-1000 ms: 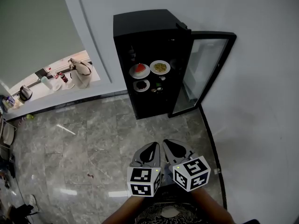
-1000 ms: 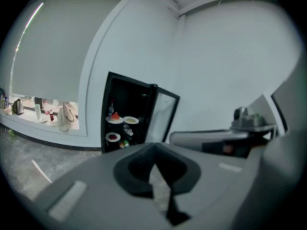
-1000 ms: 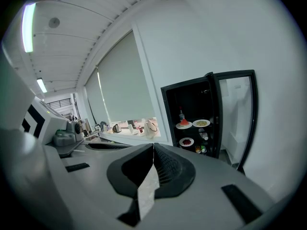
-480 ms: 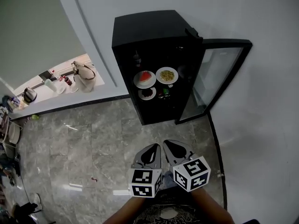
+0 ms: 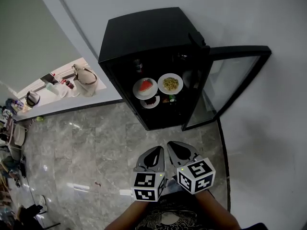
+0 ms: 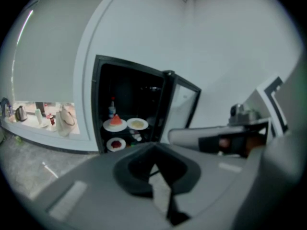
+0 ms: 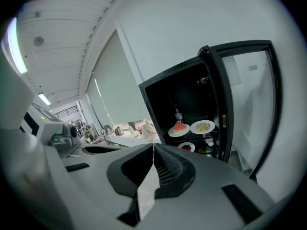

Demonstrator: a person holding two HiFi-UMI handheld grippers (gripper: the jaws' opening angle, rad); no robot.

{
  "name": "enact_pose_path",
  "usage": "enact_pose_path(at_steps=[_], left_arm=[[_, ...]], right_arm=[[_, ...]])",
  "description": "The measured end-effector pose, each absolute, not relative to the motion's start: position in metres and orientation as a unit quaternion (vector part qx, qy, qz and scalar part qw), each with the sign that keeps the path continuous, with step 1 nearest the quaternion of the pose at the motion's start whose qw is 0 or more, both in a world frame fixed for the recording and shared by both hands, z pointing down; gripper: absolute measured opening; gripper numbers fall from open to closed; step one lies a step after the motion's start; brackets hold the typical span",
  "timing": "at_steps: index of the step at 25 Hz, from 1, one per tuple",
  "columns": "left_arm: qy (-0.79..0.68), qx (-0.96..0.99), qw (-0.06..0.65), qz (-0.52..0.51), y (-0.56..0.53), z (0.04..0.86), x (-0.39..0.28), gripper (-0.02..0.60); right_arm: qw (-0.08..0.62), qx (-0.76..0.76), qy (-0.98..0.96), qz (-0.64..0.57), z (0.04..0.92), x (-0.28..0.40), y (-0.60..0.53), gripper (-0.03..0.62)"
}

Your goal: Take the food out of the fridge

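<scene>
Left gripper [image 5: 152, 153] and right gripper [image 5: 178, 150] were clenched empty, well short of the open fridge [image 5: 144, 32]; reaching in unopened could shove the red-food plate [image 5: 145, 88] off its shelf

Left gripper [image 5: 158, 149] beside right gripper [image 5: 170, 145], jaws together.

Fridge [image 5: 144, 32]: we count one.
Plates of food [image 5: 145, 87] [image 5: 170, 84] [image 5: 150, 101]: we count three.
Grippers: we count two, left gripper [image 5: 156, 152] and right gripper [image 5: 173, 148].
</scene>
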State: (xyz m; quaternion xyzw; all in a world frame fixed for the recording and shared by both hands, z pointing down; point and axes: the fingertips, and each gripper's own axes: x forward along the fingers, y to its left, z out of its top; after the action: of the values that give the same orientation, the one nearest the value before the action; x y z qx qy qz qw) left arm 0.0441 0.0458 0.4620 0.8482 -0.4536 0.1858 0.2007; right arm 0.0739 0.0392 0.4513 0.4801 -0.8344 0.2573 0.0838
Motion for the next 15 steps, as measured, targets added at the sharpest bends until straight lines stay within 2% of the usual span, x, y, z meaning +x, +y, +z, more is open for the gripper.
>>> enact_pose_path(at_steps=[15], left_arm=[[-0.465,0.847,0.178,0.189,-0.01,0.459,0.081,-0.015]], right_arm=[[0.028,0.476,-0.824,0.306,0.46,0.119,-0.018,0.003]])
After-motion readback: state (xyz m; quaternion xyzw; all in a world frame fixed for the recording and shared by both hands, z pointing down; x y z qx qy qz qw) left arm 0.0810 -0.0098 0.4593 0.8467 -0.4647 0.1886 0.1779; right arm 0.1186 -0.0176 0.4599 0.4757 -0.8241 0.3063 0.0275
